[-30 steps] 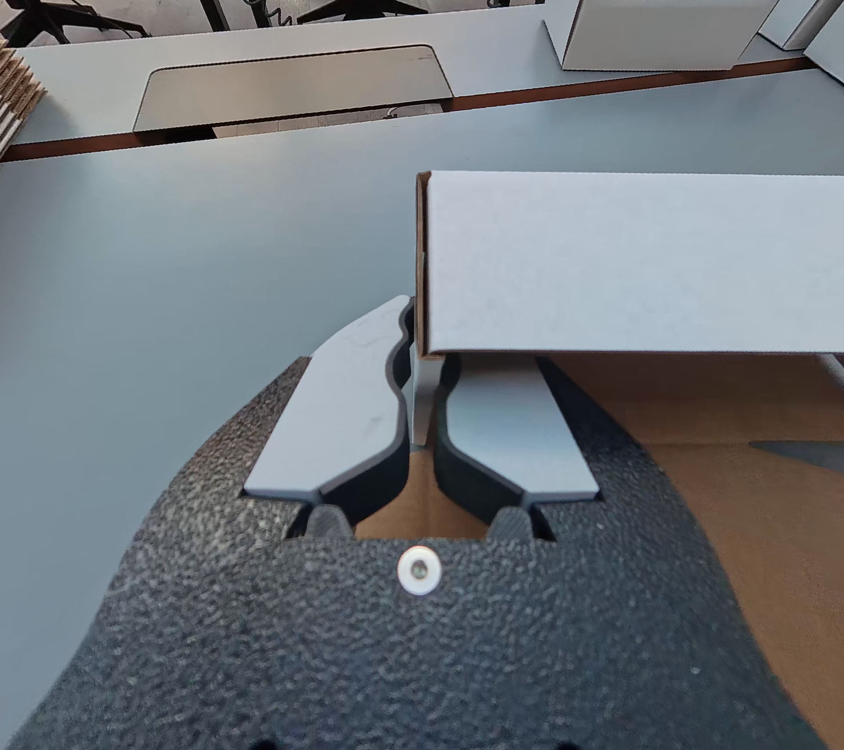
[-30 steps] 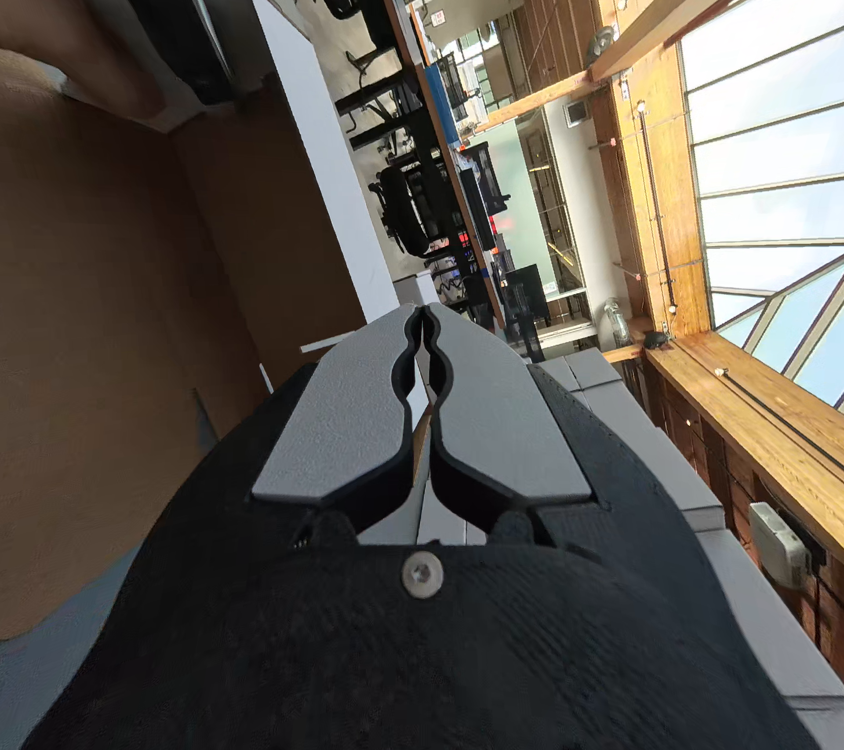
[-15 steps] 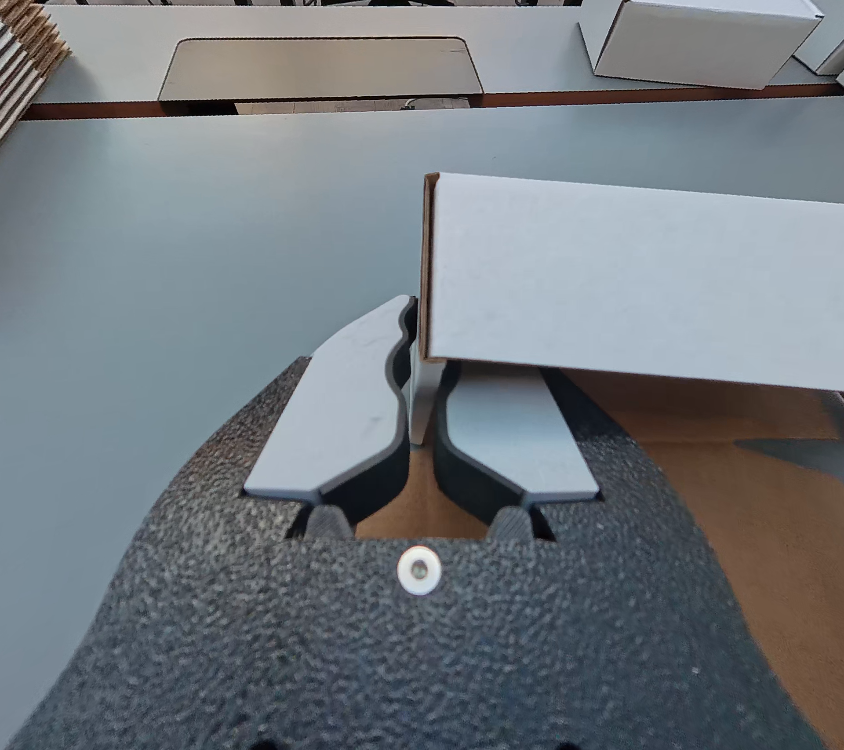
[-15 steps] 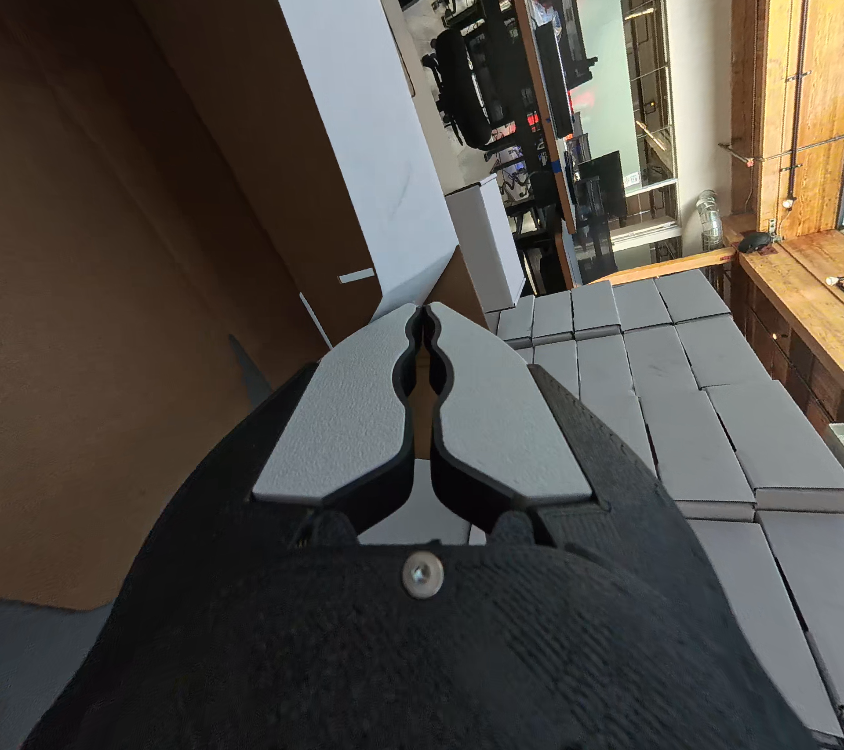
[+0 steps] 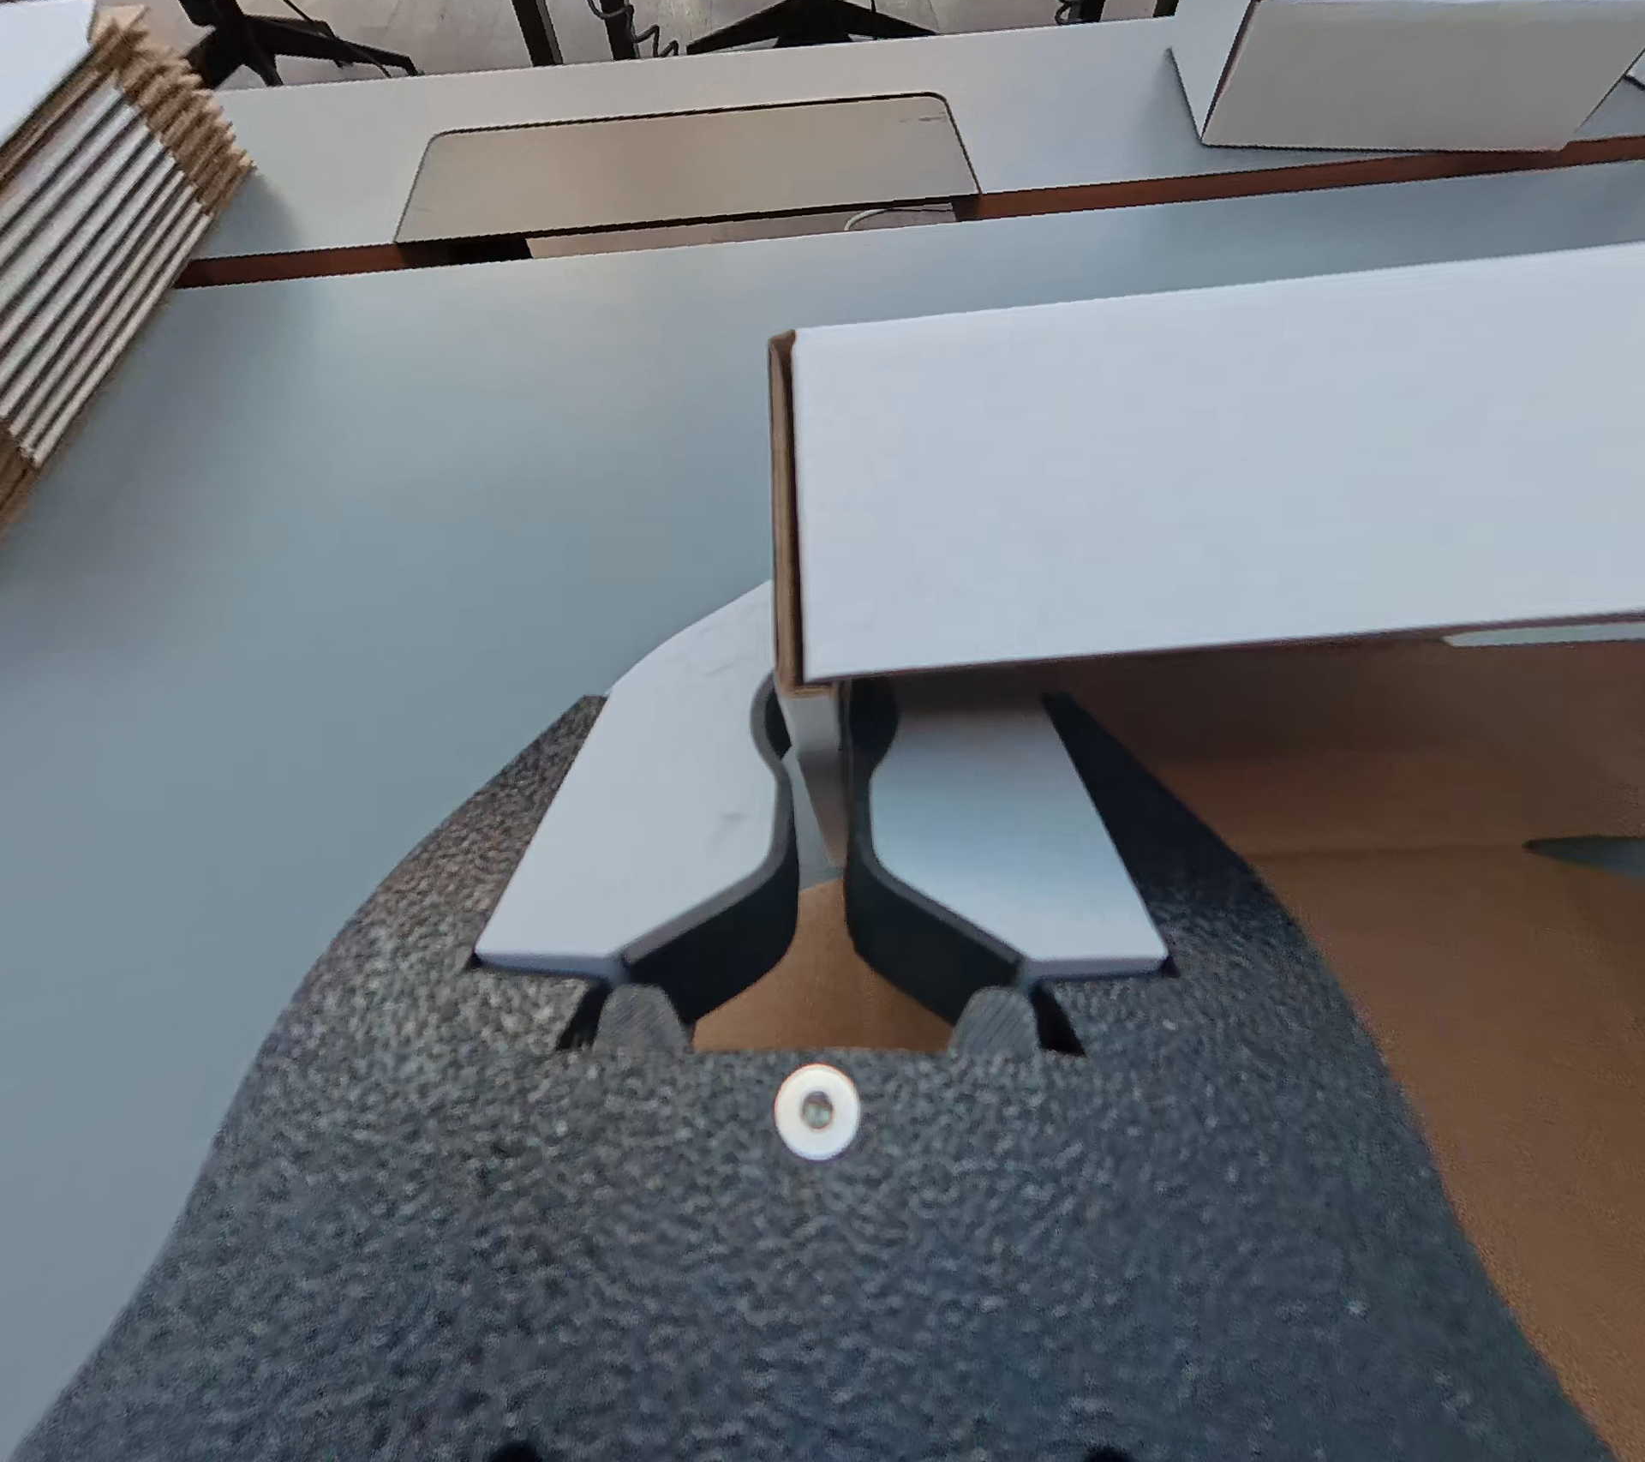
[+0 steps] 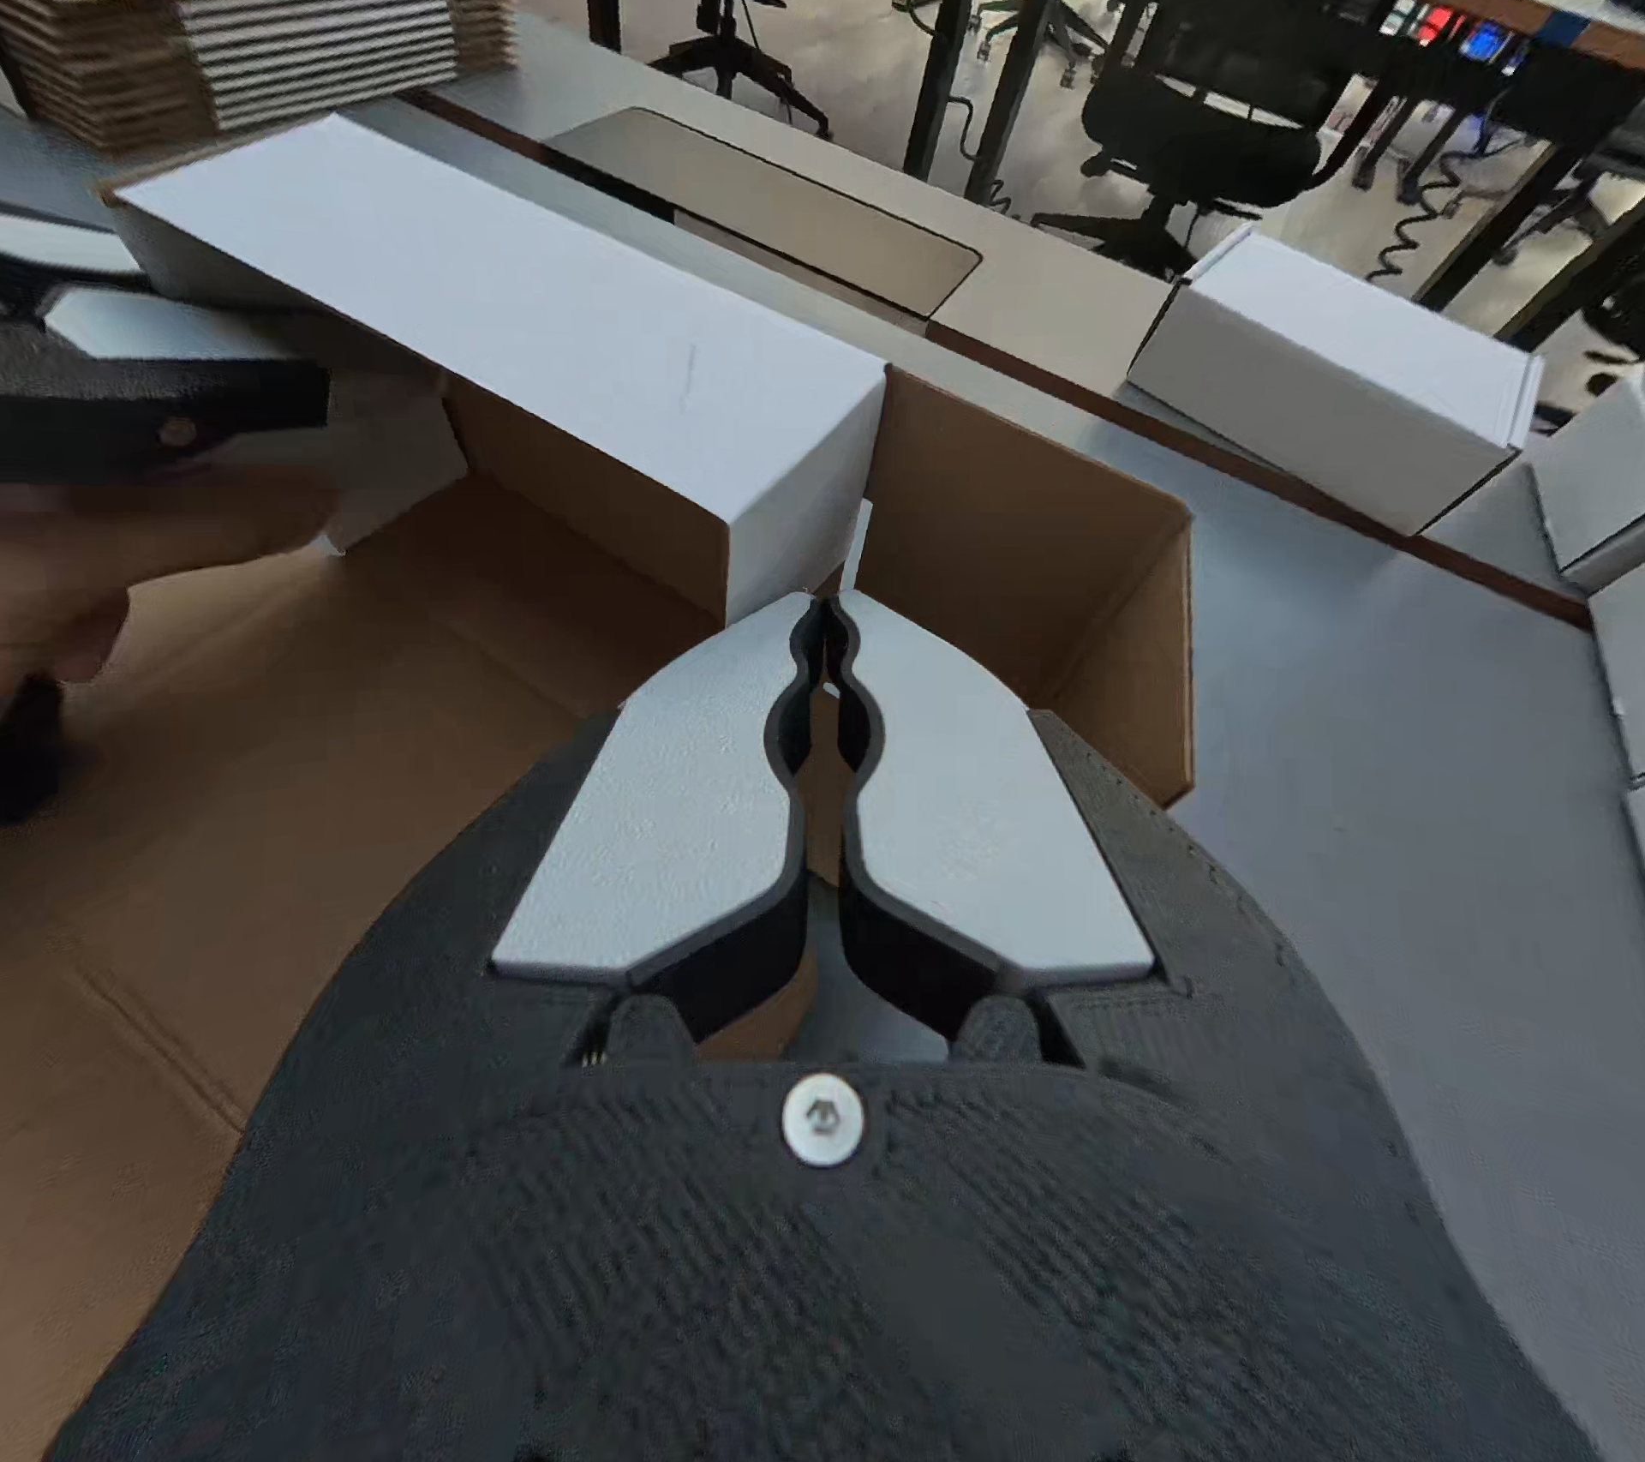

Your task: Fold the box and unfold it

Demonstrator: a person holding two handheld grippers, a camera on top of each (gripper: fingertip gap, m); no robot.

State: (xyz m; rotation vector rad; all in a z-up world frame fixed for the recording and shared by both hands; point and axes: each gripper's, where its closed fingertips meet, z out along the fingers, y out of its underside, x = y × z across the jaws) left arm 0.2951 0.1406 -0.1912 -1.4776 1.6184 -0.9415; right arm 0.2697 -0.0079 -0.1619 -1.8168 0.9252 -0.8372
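Two grippers work one partly formed box (image 6: 552, 342), which lies on the grey table (image 5: 356, 529) straight ahead of both cameras: brown inner face flat and open toward the viewer, a long white panel folded over along the far edge, and a brown end flap (image 6: 1024, 573) standing upright at the right corner. The left gripper (image 5: 814, 716) has its jaws nearly together with a thin white tab of the box's left end pinched between them, directly under the overhanging white panel. The right gripper (image 6: 823, 618) has its jaws pressed together at the tips, right at the corner where the white panel meets the upright flap; whether any card is caught between them I cannot tell, as the tips hide the spot. My reading is that the folding half of the task is in hand, with the far wall rolled over and the ends not yet locked. The next move probably calls for tucking the end tabs under the folded wall while that wall is kept from springing back, each side held steady against the other. A stack of flat blanks (image 6: 249, 21) and a finished white box (image 6: 1335, 386) sit on the further desk
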